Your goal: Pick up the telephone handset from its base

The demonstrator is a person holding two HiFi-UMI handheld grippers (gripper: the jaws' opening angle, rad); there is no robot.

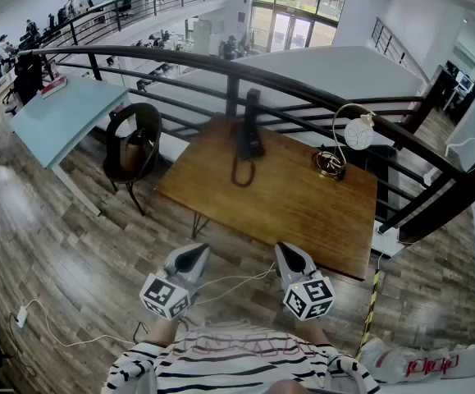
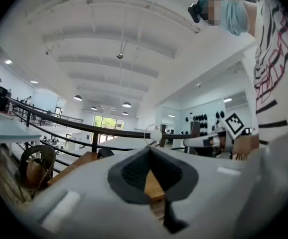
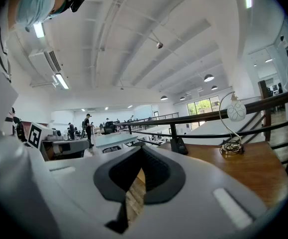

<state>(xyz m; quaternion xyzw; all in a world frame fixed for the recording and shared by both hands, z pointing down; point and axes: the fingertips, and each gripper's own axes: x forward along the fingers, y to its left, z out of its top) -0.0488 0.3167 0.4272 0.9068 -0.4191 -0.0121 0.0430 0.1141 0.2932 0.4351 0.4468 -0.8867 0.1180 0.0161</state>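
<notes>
Holding both tools low in front of our striped shirt (image 1: 237,359), we stand short of the wooden surface (image 1: 303,212), above the plank floor (image 1: 65,236). Our left tool (image 1: 194,253) is closed: its dark pads (image 2: 134,171) meet at the front with nothing between them, and it points about level toward the surface's near edge. Our right tool (image 1: 288,253) is closed and empty in the same way, angled slightly downward. Each tool carries a marker cube on the end nearest our body, the left cube (image 1: 165,295) and the right cube (image 1: 308,296). The telephone handset (image 1: 251,121) is well apart from both tools, at the far edge of the surface, resting on its base (image 1: 250,148) just in front of the dark railing (image 1: 327,89). Both parts are black, and we cannot tell exactly where one ends and the other begins. A coiled cord (image 1: 242,173) loops from the telephone toward us across the wood. To the right of the telephone, near the far right corner, stands a small lamp (image 1: 357,132) with a round white globe on a curved wire arm. Left of the surface, a dark round-backed chair (image 1: 151,117) stands on the floor with a brown item (image 1: 133,154) on its seat.
</notes>
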